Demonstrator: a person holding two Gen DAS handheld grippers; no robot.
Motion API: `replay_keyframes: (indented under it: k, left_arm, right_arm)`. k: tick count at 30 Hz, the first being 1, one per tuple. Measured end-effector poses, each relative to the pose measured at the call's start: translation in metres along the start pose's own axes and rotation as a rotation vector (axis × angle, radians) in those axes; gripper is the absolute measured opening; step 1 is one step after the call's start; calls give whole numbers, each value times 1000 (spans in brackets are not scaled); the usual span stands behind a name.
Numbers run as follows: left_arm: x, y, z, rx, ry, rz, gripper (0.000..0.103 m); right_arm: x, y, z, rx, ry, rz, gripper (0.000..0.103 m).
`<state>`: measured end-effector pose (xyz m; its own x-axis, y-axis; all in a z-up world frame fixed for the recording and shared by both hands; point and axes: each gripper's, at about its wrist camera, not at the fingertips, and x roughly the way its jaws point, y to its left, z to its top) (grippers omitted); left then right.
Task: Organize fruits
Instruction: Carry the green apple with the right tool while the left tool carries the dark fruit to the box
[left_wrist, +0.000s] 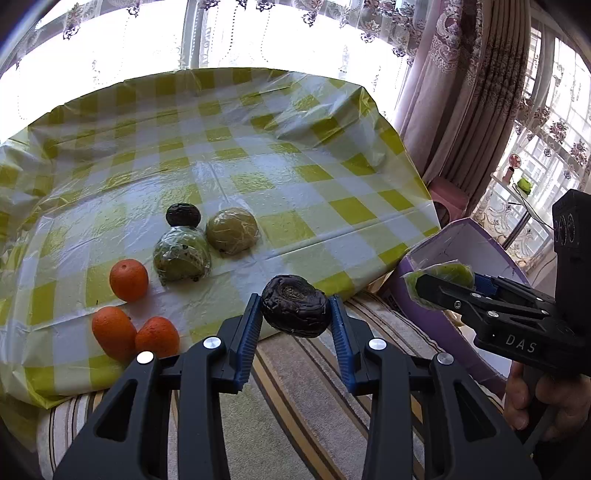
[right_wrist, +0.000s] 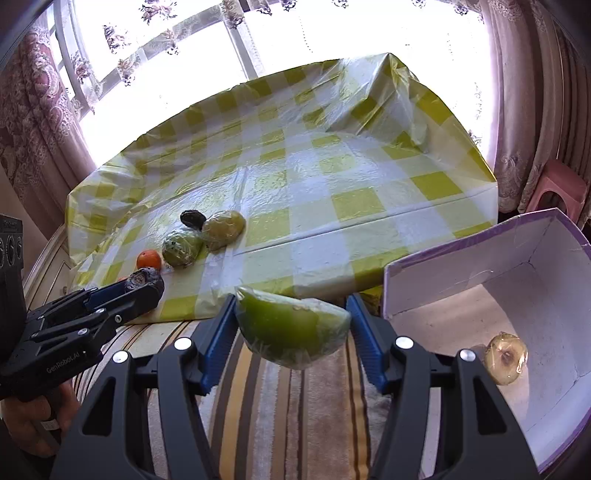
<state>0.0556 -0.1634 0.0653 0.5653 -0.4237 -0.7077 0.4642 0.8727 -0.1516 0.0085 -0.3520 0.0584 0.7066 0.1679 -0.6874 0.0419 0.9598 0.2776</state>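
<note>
My left gripper (left_wrist: 295, 312) is shut on a dark wrinkled fruit (left_wrist: 295, 311) and holds it above the table's near edge; it also shows in the right wrist view (right_wrist: 144, 282). My right gripper (right_wrist: 292, 326) is shut on a plastic-wrapped green fruit half (right_wrist: 291, 326), held just left of the purple box (right_wrist: 480, 240); it also shows in the left wrist view (left_wrist: 439, 280). A wrapped pale fruit half (right_wrist: 505, 357) lies inside the box. On the checked tablecloth (left_wrist: 258, 155) lie three oranges (left_wrist: 128, 278), two wrapped green fruits (left_wrist: 181, 254) and another dark fruit (left_wrist: 183, 215).
The purple box (left_wrist: 465, 251) stands on a striped surface (left_wrist: 295, 387) to the right of the table. A pink stool (right_wrist: 557, 188) and curtains (left_wrist: 461, 92) stand behind it. A bright window lies beyond the table.
</note>
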Motion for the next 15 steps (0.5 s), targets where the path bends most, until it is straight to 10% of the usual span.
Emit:
replay_keyframes:
  k: [15]
  left_arm:
    - [68,-121,24,262,70,-159,35]
  right_arm:
    - [-4,-114,3,92,55,-270,60]
